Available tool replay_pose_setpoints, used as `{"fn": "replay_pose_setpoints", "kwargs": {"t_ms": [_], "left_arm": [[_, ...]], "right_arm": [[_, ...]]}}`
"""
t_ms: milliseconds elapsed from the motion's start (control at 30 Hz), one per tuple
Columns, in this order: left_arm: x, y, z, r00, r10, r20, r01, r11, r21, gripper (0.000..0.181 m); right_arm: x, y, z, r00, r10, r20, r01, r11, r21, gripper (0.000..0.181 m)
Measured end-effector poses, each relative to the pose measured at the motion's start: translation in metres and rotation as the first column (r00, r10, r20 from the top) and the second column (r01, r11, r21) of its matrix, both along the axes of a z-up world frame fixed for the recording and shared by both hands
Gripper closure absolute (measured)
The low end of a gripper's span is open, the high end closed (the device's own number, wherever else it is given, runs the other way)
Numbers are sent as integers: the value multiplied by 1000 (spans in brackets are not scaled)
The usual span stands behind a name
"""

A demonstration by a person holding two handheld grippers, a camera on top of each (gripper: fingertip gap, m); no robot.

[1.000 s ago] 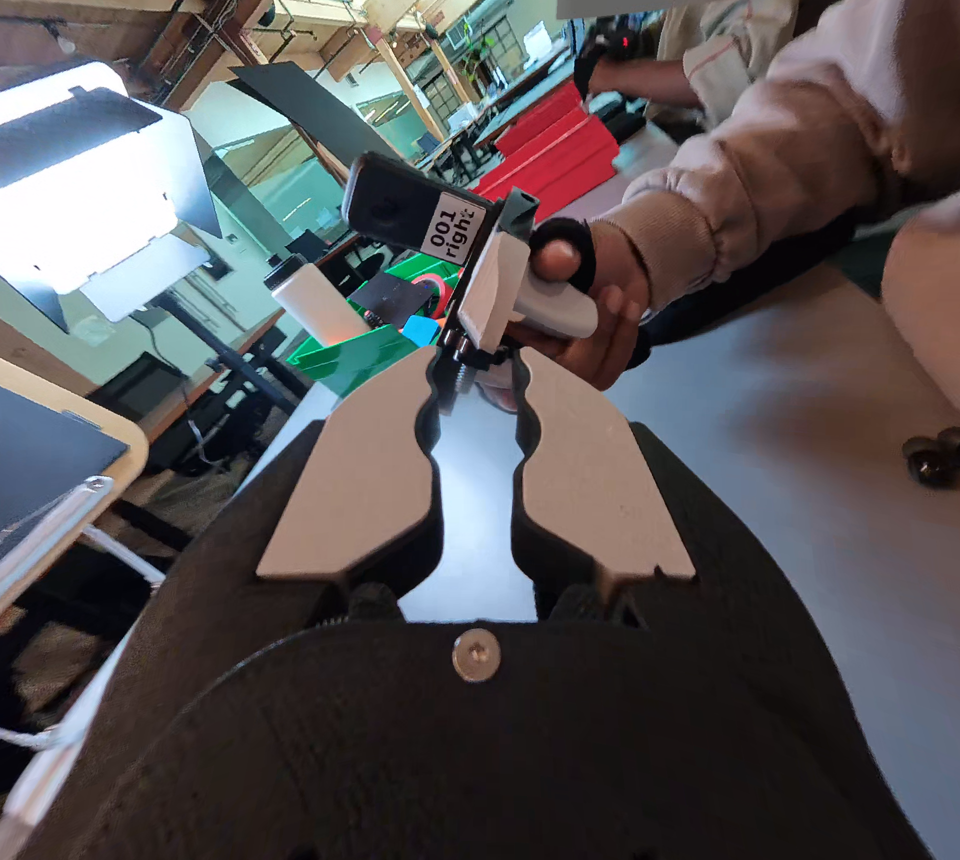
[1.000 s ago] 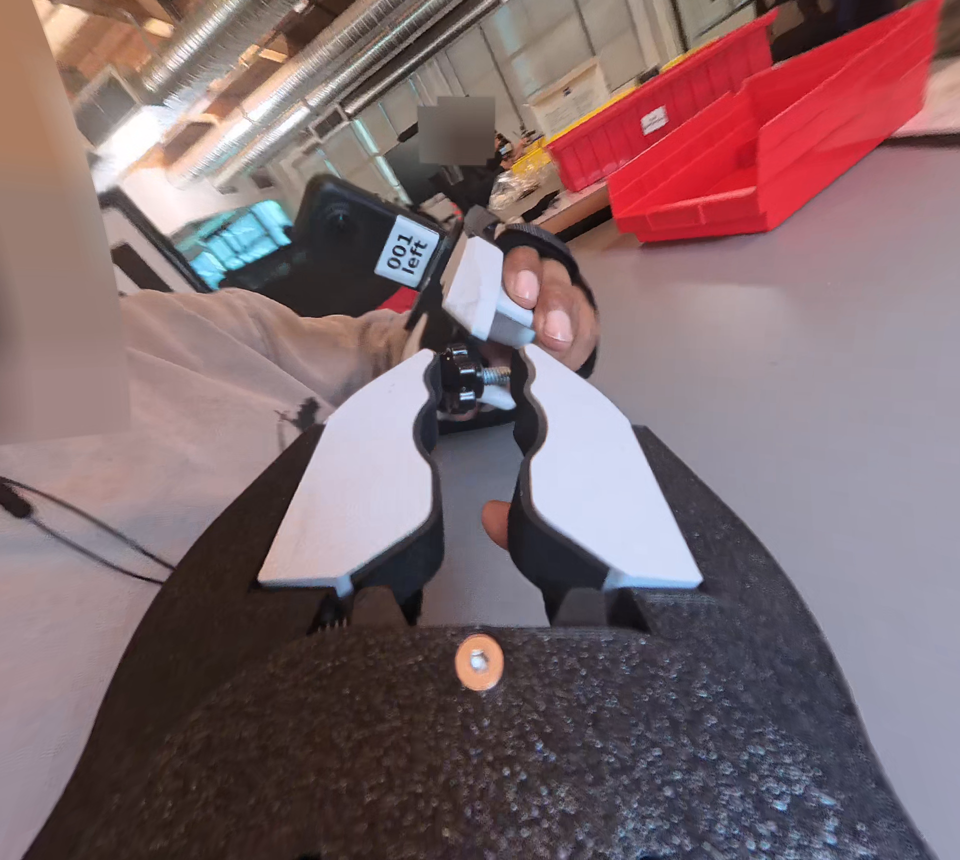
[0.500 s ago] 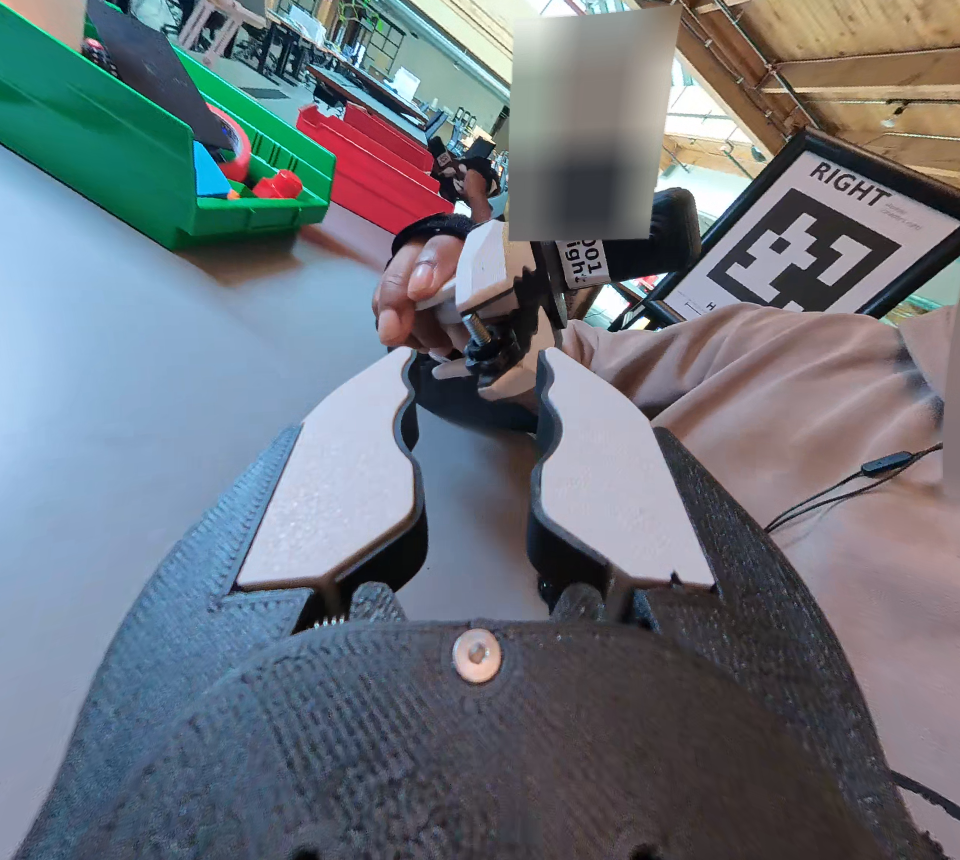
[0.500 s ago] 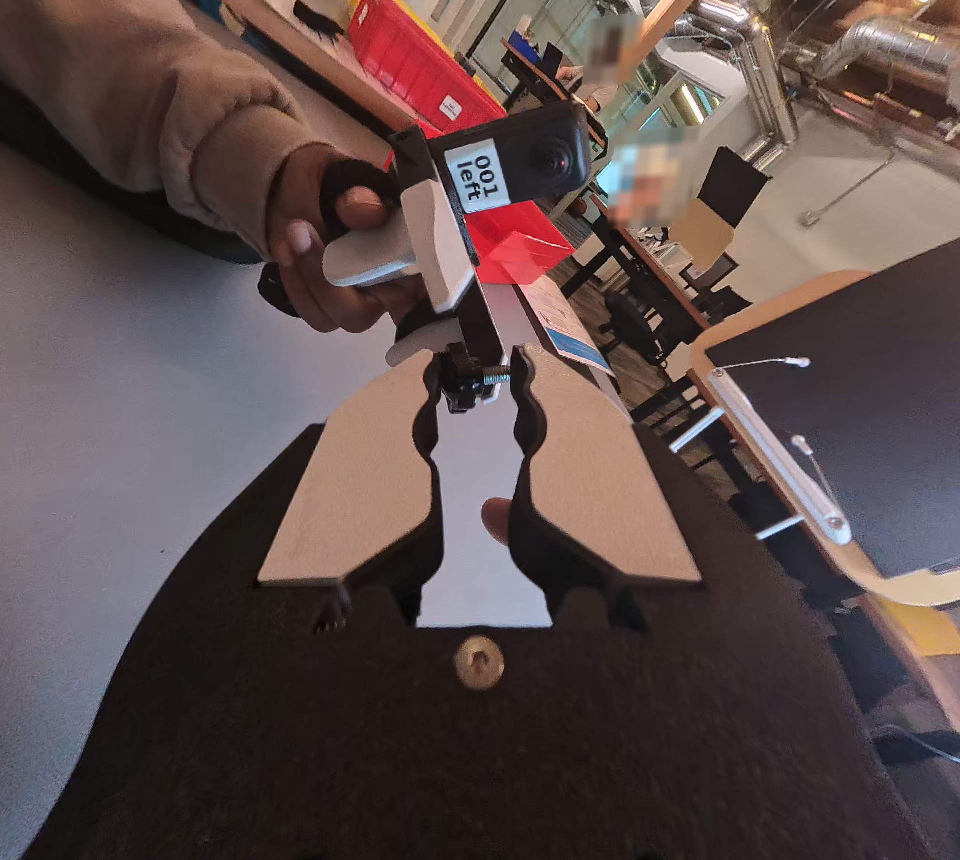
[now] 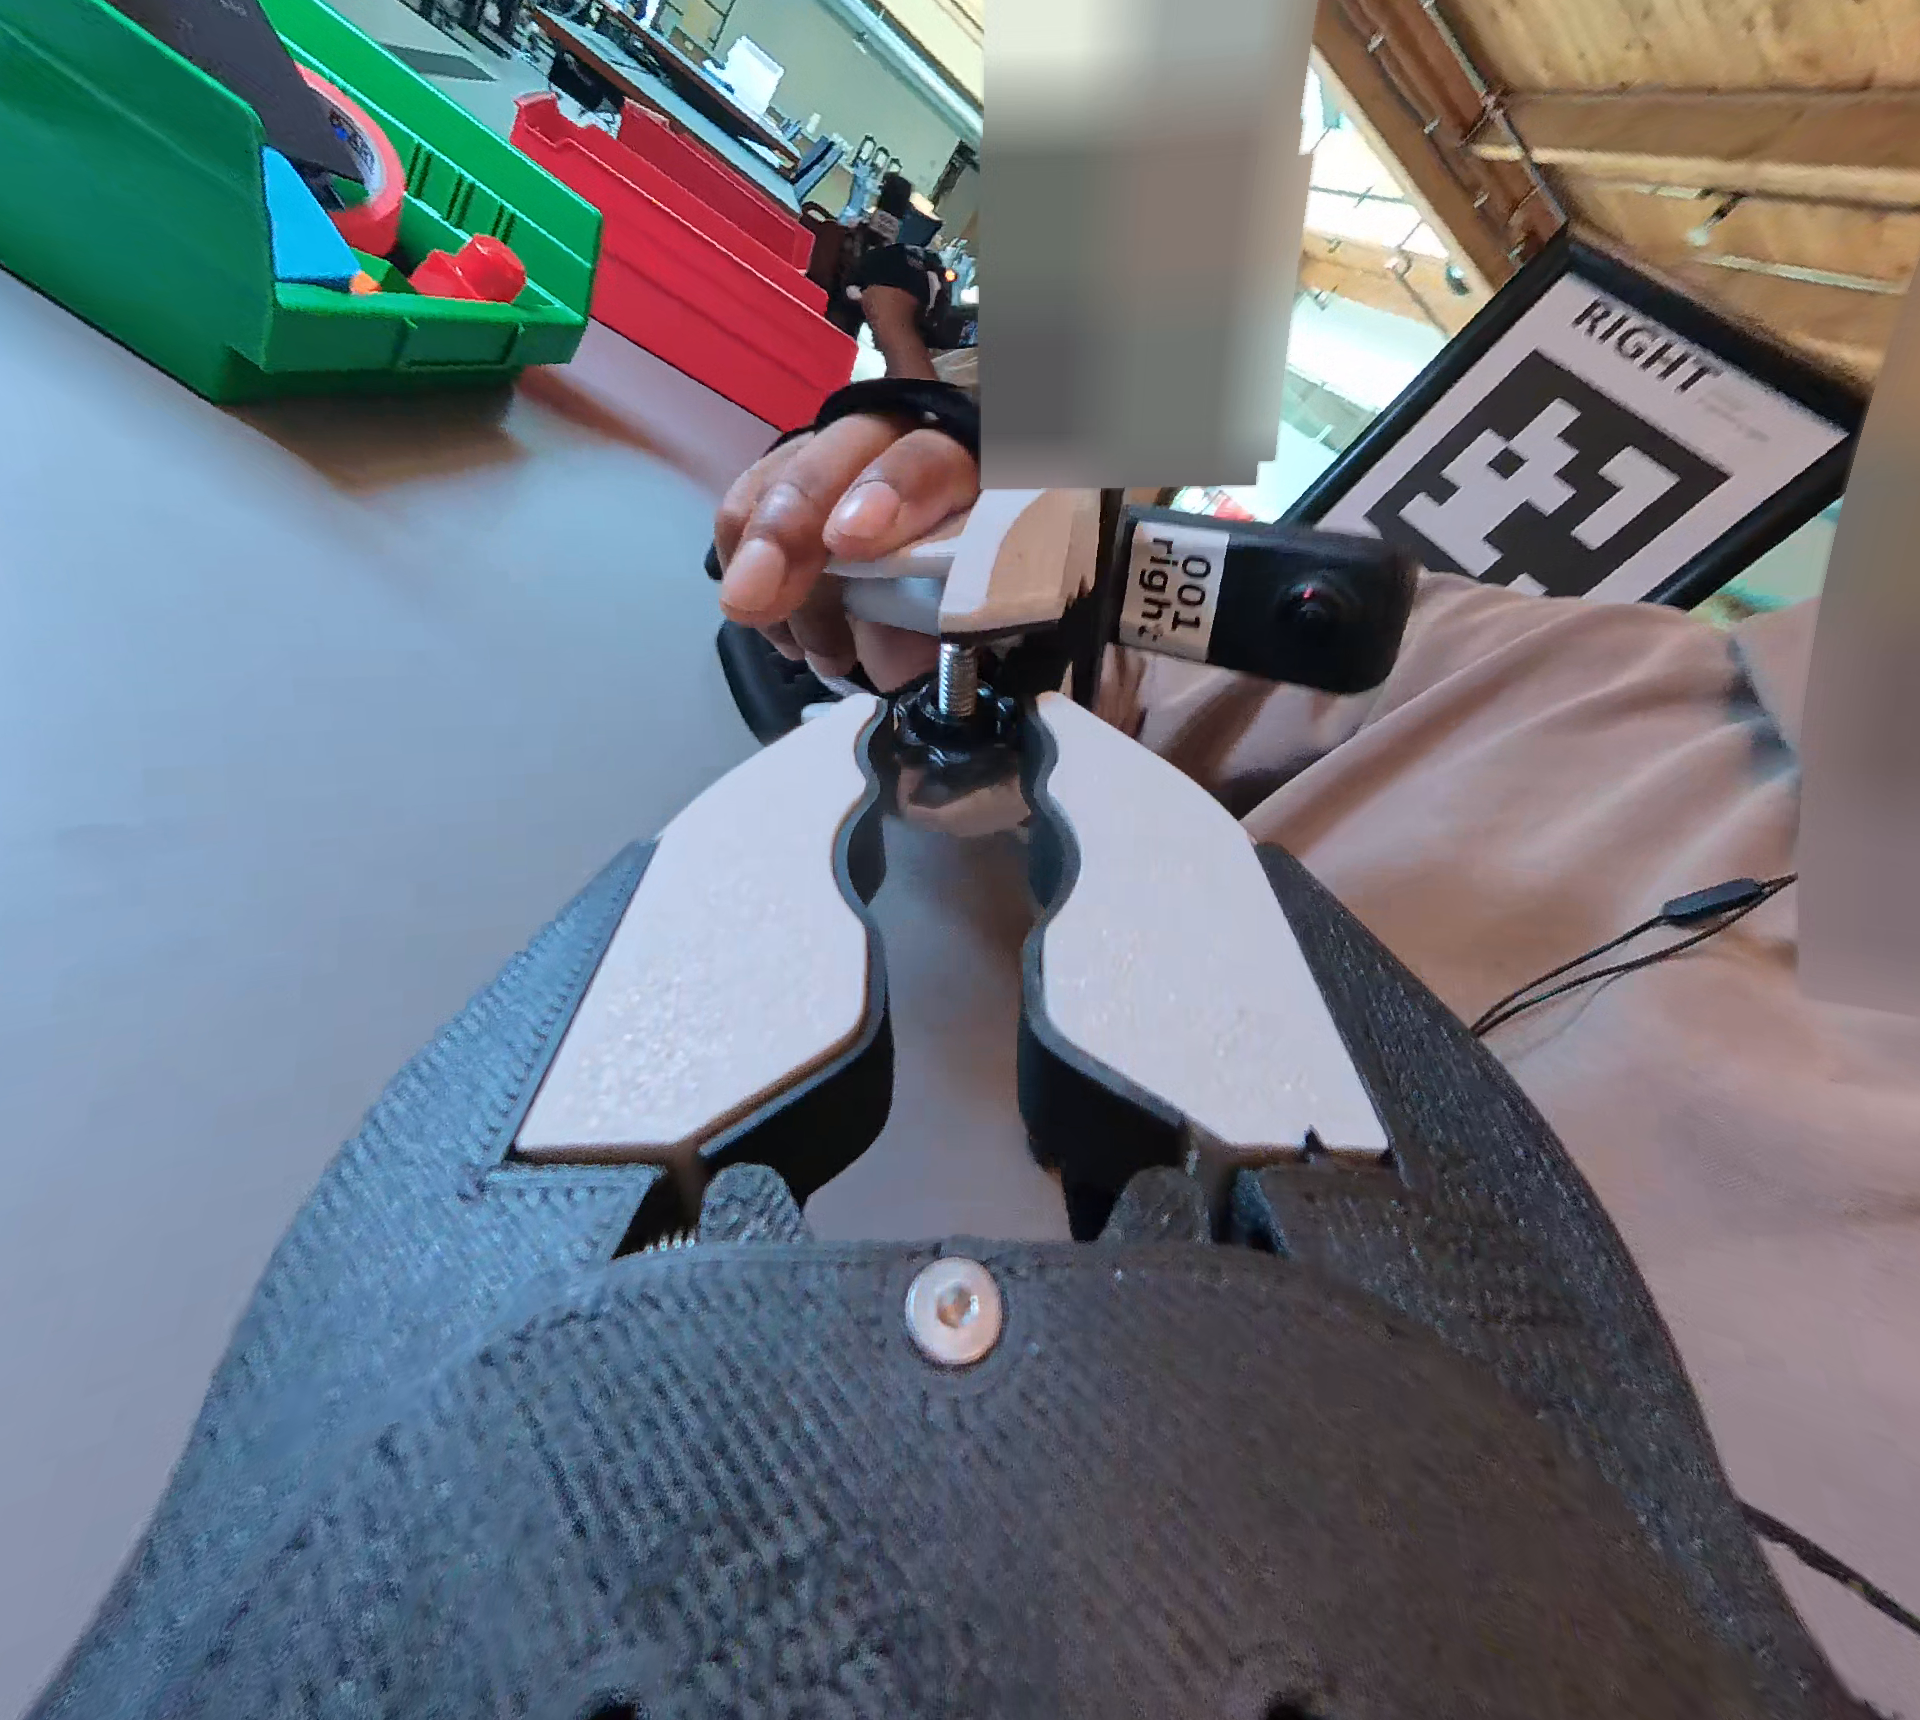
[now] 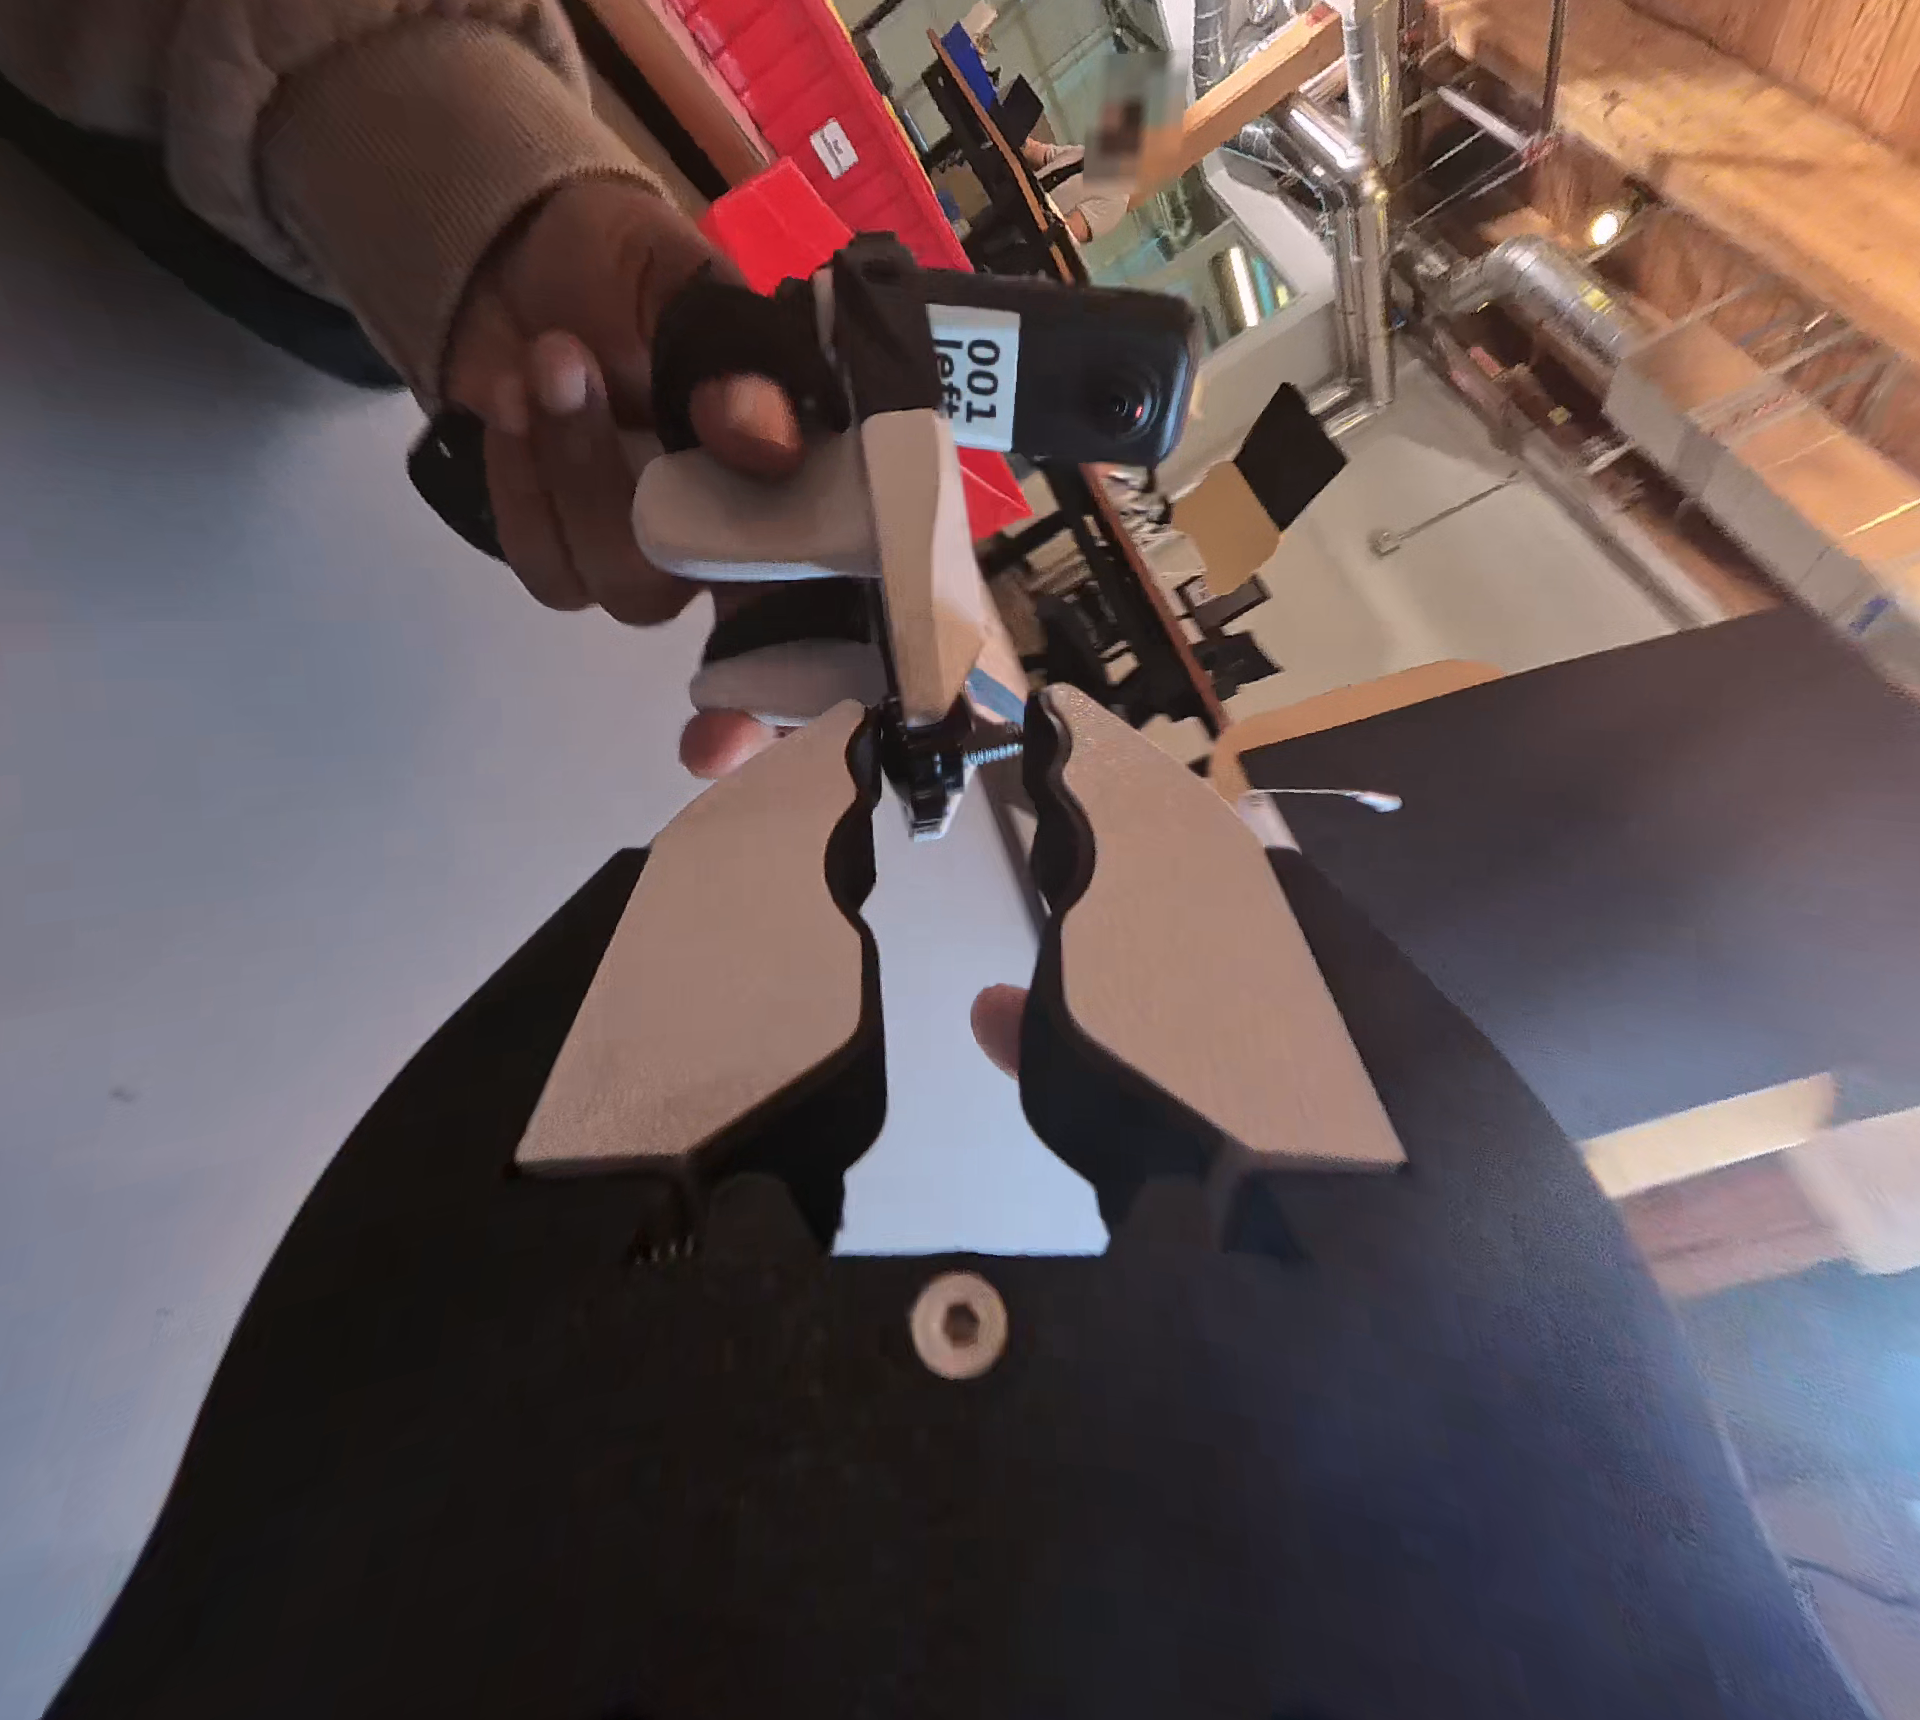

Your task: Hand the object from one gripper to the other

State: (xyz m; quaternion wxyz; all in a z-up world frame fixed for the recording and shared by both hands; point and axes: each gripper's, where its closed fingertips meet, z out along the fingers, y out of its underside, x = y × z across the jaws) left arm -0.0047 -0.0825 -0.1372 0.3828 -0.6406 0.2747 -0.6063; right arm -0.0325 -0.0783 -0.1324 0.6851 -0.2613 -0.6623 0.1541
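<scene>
Right at the tips, the left gripper (image 5: 958,720) has its fingers (image 5: 727,943) drawn close, pinching the round head of a black knob screw (image 5: 956,730), whose threaded shaft pokes straight up. Just past it sits the right hand (image 5: 821,548) on its handle, with a small black camera (image 5: 1278,621) beside it.

Over on the right wrist view, the right gripper (image 6: 951,725) shows its fingers (image 6: 717,974) part-open. The same screw lies crosswise in that gap: the head is against one finger and the shaft reaches toward the other. Whether they really squeeze it, nobody can tell from here. This view has the left gripper edge-on, coming down onto the head, with the left hand (image 6: 561,444) and a beige sleeve (image 6: 312,8) behind it. A fingertip (image 6: 997,1031) peeks out under the right finger.

Further out, the left wrist view has the grey surface (image 5: 312,683) and a green bin (image 5: 125,216) holding a red tape roll (image 5: 364,164), plus red bins (image 5: 707,288) and a black-and-white marker board (image 5: 1558,465). Only the right wrist view has the black panel (image 6: 1610,891) and the silver ducts (image 6: 1351,60).
</scene>
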Motion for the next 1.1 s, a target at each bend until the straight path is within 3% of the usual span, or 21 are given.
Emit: {"fn": "replay_pose_setpoints", "kwargs": {"t_ms": [67, 133, 200, 267, 333, 400, 467, 533, 567, 633, 733, 800, 933, 1100], "left_arm": [[-4, 3, 3, 998, 50, -39, -45, 994, 103, 158], [-13, 10, 7, 985, 144, -96, -116, 961, 251, 158], [-21, 18, 7, 945, 275, -176, -173, 880, 442, 158], [-26, 23, 7, 884, 406, -230, -181, 752, 634, 158], [-27, 23, 8, 823, 512, -245, -145, 608, 781, 158], [-25, 22, 6, 771, 586, -249, -81, 479, 874, 158], [-22, 19, 4, 733, 638, -235, -13, 358, 934, 158], [-20, 17, 2, 710, 668, -223, 43, 274, 961, 158], [-19, 17, 0, 702, 676, -225, 67, 252, 966, 158], [-19, 16, 0, 694, 685, -221, 87, 226, 970, 158], [-18, 17, 1, 717, 662, -219, 39, 275, 961, 158], [-20, 18, 4, 752, 621, -222, -27, 365, 931, 158], [-28, 23, 11, 814, 546, -197, -158, 535, 830, 152], [-41, 34, 20, 834, 534, -137, -297, 645, 704, 154]], "right_arm": [[1, 1, 5, 998, 55, -11, -56, 972, -228, 150], [4, 4, 12, 991, 126, -43, -131, 857, -498, 141], [7, 9, 20, 977, 186, -101, -199, 645, -738, 135], [9, 15, 24, 960, 230, -163, -243, 384, -891, 132], [9, 16, 23, 940, 262, -218, -260, 136, -956, 134], [5, 12, 16, 928, 295, -229, -231, -30, -972, 135], [-1, 4, 7, 914, 333, -233, -201, -129, -971, 135], [-4, -3, 1, 902, 363, -234, -179, -178, -968, 143], [-5, -5, 0, 902, 363, -235, -178, -185, -967, 153], [-6, -5, -1, 901, 369, -228, -175, -173, -969, 157], [-5, -5, 1, 903, 369, -221, -204, -85, -975, 157], [-3, -3, 3, 911, 360, -202, -228, 30, -973, 157], [2, 13, 3, 961, 262, -93, -188, 366, -911, 157], [16, 43, 11, 995, 104, -10, -66, 549, -833, 157]]}}
